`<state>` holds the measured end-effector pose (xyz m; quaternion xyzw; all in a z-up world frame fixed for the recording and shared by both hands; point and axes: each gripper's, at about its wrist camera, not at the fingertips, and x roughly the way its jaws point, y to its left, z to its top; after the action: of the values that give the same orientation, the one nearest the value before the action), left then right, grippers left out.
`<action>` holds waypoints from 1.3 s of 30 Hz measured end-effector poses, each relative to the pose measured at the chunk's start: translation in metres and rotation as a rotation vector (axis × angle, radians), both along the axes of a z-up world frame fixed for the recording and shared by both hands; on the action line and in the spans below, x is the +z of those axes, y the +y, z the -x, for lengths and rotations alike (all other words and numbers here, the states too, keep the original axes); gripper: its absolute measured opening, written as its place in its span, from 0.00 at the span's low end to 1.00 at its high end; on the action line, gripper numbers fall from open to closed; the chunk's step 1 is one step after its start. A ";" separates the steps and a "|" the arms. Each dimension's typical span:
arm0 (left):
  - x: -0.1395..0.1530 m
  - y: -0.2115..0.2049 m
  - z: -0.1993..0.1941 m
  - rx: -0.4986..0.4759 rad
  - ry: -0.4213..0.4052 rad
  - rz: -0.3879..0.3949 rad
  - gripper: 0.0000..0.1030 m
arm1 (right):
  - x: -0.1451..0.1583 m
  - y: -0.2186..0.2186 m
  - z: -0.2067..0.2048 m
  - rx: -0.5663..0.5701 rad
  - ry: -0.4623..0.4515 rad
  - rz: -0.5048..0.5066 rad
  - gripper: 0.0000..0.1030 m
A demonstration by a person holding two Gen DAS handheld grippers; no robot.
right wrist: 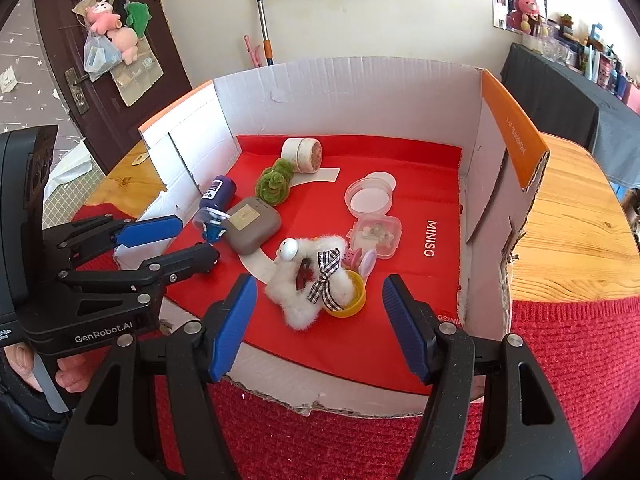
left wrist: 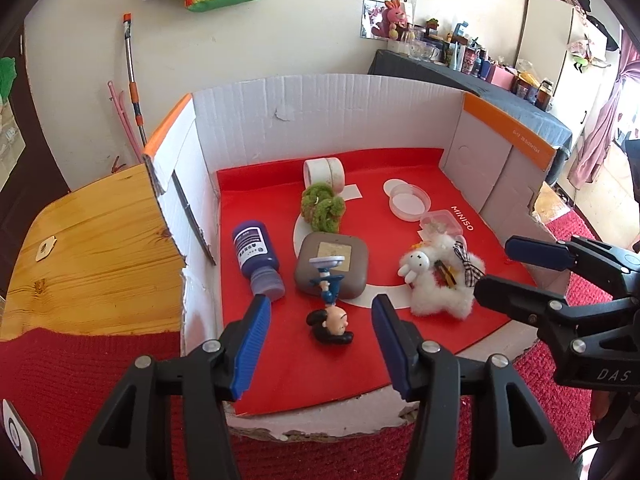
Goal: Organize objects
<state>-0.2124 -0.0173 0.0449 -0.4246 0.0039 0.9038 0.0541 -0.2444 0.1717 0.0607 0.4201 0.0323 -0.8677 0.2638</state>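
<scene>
A cardboard box point(left wrist: 320, 92) lined with a red MINISO bag point(left wrist: 304, 376) holds small objects. My left gripper point(left wrist: 318, 344) is open and empty, just in front of a doll figure point(left wrist: 330, 312) lying against a taupe case point(left wrist: 330, 264). A blue paint bottle point(left wrist: 258, 258) lies to the left. A white fluffy plush point(right wrist: 312, 280) with a checked bow lies before my right gripper point(right wrist: 320, 320), which is open and empty. A yellow cap point(right wrist: 348, 298) sits beside the plush. The right gripper also shows in the left wrist view point(left wrist: 516, 274).
A green moss clump point(left wrist: 322, 208), a white tape roll point(left wrist: 324, 174), a round clear dish point(left wrist: 408, 202) and a small clear box point(right wrist: 376, 236) lie further back. The box stands on a wooden table point(left wrist: 92, 248) with red knit cloth point(right wrist: 572, 360) in front.
</scene>
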 end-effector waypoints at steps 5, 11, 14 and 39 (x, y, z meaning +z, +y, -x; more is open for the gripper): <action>0.004 -0.003 -0.008 0.029 0.023 -0.002 0.63 | 0.003 0.004 -0.005 -0.015 0.012 0.007 0.63; 0.008 -0.005 -0.018 0.054 0.043 -0.011 0.73 | 0.007 0.004 -0.015 -0.028 0.036 0.000 0.69; 0.009 -0.009 -0.023 0.073 0.051 -0.025 0.76 | 0.009 0.004 -0.021 -0.034 0.053 -0.008 0.70; 0.008 -0.004 -0.054 0.118 0.126 -0.007 0.90 | 0.006 0.012 -0.050 -0.129 0.156 -0.051 0.79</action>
<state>-0.1589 -0.0217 0.0524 -0.3663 -0.0210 0.9303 0.0021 -0.1946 0.1837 0.0662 0.3589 0.0475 -0.9119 0.1933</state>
